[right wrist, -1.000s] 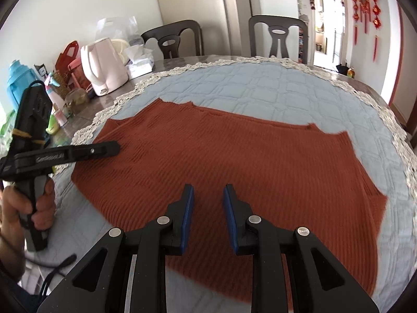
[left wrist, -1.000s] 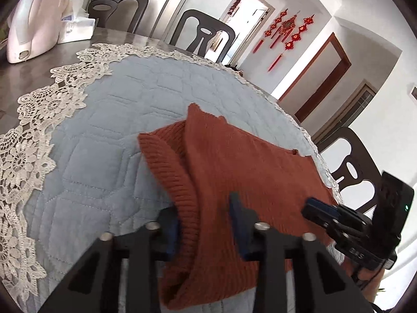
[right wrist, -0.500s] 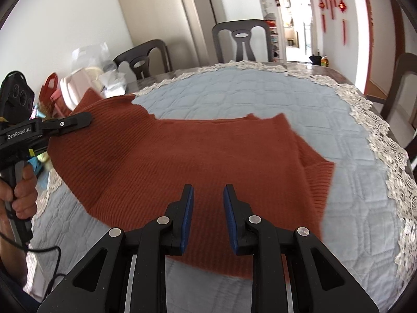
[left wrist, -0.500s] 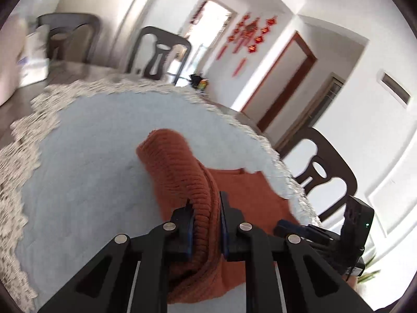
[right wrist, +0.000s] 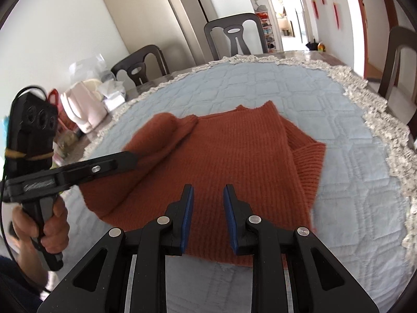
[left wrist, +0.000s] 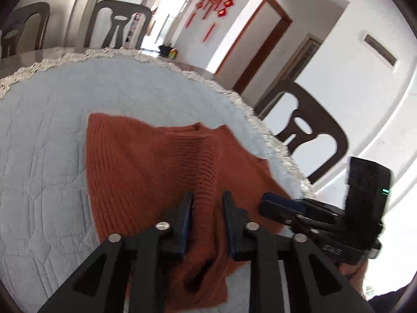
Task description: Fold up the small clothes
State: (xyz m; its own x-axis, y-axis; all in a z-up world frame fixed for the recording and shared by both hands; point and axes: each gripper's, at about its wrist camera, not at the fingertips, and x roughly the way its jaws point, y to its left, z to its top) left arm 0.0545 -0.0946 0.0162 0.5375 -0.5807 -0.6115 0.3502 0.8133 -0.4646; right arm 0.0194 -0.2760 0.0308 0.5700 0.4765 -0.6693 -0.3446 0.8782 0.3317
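Rust-red ribbed knit sweater (right wrist: 234,161) lies near the middle of the pale blue quilted cloth with a lace edge (right wrist: 351,120) that covers our desk, and we place everything else from that sweater. Its left part is folded over onto the body, making a soft rounded ridge. Our left claw (left wrist: 207,203) sits over the sweater's near-left part with a raised fold of knit between its blue pads; the jaws are opening and the pads no longer press the fabric. Our right claw (right wrist: 207,195) hovers at the sweater's near hem, jaws slightly spread, gripping nothing. Beyond the sweater's far-left side, off the cloth, stands a pale pink kettle (right wrist: 83,109). Dark chairs (right wrist: 234,34) stand behind the sweater's far edge.
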